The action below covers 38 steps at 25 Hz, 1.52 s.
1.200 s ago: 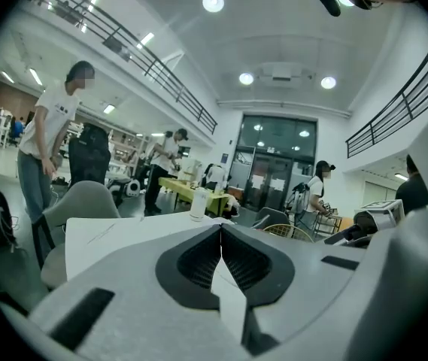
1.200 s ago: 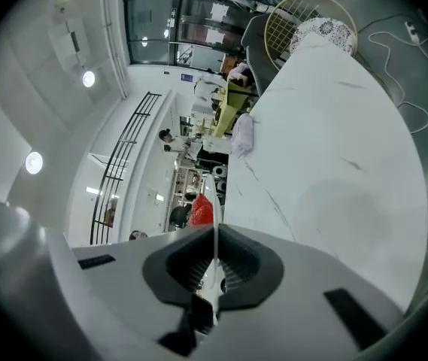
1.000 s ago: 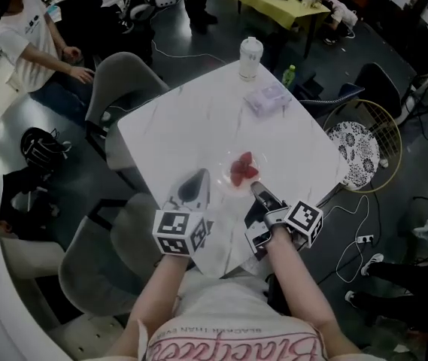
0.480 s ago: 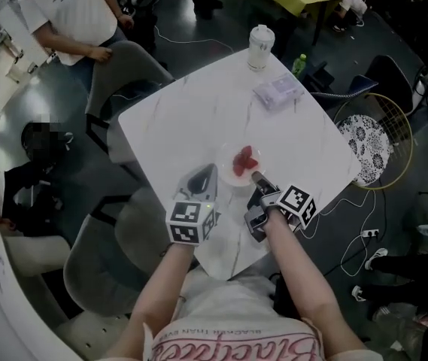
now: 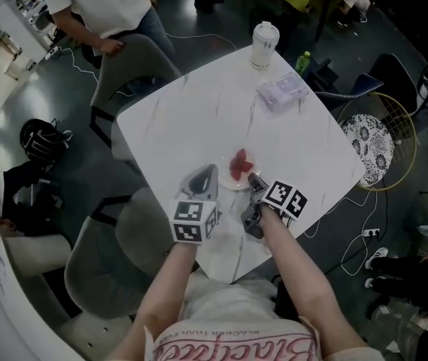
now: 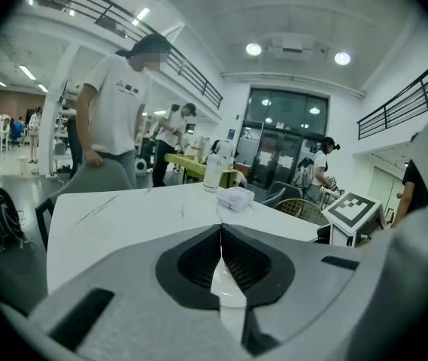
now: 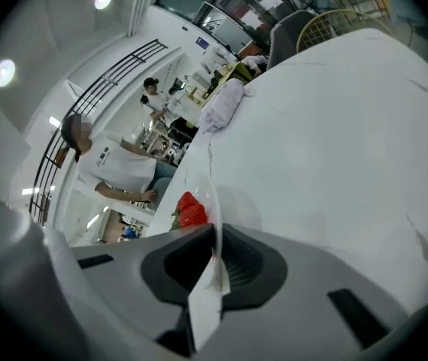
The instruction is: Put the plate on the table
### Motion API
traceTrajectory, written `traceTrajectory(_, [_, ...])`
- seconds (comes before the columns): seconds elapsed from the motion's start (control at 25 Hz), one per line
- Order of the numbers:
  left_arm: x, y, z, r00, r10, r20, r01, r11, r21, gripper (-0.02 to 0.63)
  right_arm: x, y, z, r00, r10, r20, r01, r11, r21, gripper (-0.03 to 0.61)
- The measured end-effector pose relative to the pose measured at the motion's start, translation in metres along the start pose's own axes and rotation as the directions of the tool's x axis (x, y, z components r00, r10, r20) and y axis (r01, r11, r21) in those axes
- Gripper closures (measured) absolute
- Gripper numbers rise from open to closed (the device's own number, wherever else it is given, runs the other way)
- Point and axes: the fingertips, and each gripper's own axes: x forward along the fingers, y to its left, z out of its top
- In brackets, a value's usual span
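Observation:
A clear glass plate (image 5: 229, 179) with red strawberries (image 5: 239, 164) on it is over the white marble table (image 5: 198, 119), near its front edge. My right gripper (image 5: 253, 181) is shut on the plate's near rim. In the right gripper view the plate's rim (image 7: 207, 194) runs straight into the right gripper (image 7: 215, 248), with the strawberries (image 7: 189, 210) just beyond. Whether the plate rests on the table I cannot tell. My left gripper (image 5: 205, 174) lies just left of the plate, shut and empty. The left gripper (image 6: 221, 250) has its pads together.
A white lidded cup (image 5: 265, 45) and a tissue pack (image 5: 282, 92) stand at the table's far corner. Grey chairs (image 5: 135, 66) sit at the far left and near left (image 5: 112, 247). A wire chair (image 5: 375, 145) is on the right. A person (image 5: 101, 6) stands behind the far chair.
The right gripper keeps its hold on the plate, and both grippers have edged slightly further over the table. The person at the far left has walked closer to the far chair.

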Motion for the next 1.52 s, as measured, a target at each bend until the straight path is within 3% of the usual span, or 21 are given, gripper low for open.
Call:
traceTrajectory(0.16, [-0.001, 0.003, -0.005, 1.0, 0.009, -0.017, -0.009, 1.0, -0.007, 0.609, 0.007, -0.003, 0.003, 0.997, -0.072, 0.013, 0.073, 0.973, -0.217, 0.54])
traceTrajectory(0.32, [-0.004, 0.006, -0.008, 0.999, 0.016, -0.028, -0.016, 1.0, -0.012, 0.609, 0.011, -0.009, 0.006, 0.981, -0.193, 0.039, 0.189, 0.868, -0.46, 0.483])
traceTrajectory(0.48, [-0.006, 0.009, -0.009, 0.999, 0.023, -0.03, -0.024, 1.0, -0.01, 0.609, 0.014, -0.007, 0.004, 0.968, -0.243, 0.054, 0.23, 0.791, -0.567, 0.47])
traceTrajectory(0.64, [-0.009, 0.009, -0.009, 0.999, 0.026, -0.025, -0.026, 1.0, -0.004, 0.609, 0.016, -0.005, 0.003, 0.958, -0.265, 0.107, 0.265, 0.68, -0.684, 0.465])
traceTrajectory(0.72, [-0.011, 0.009, -0.007, 0.999, 0.025, -0.02, -0.025, 1.0, -0.001, 0.609, 0.015, -0.003, 0.006, 0.956, -0.263, 0.132, 0.276, 0.648, -0.71, 0.465])
traceTrajectory(1.08, [-0.026, 0.006, 0.001, 1.0, 0.003, 0.007, -0.003, 1.0, 0.014, 0.609, -0.014, 0.039, 0.002, 0.973, -0.118, 0.198, 0.229, 0.581, -0.781, 0.522])
traceTrajectory(1.28, [-0.039, 0.0, 0.003, 1.0, -0.013, 0.021, 0.012, 0.999, 0.033, 0.609, -0.044, 0.066, -0.002, 0.971, -0.025, 0.24, 0.211, 0.567, -0.796, 0.533])
traceTrajectory(1.52, [-0.06, -0.007, 0.006, 0.999, -0.042, 0.03, 0.04, 0.997, 0.066, 0.609, -0.094, 0.104, -0.021, 0.96, 0.15, 0.238, 0.102, 0.603, -0.791, 0.54])
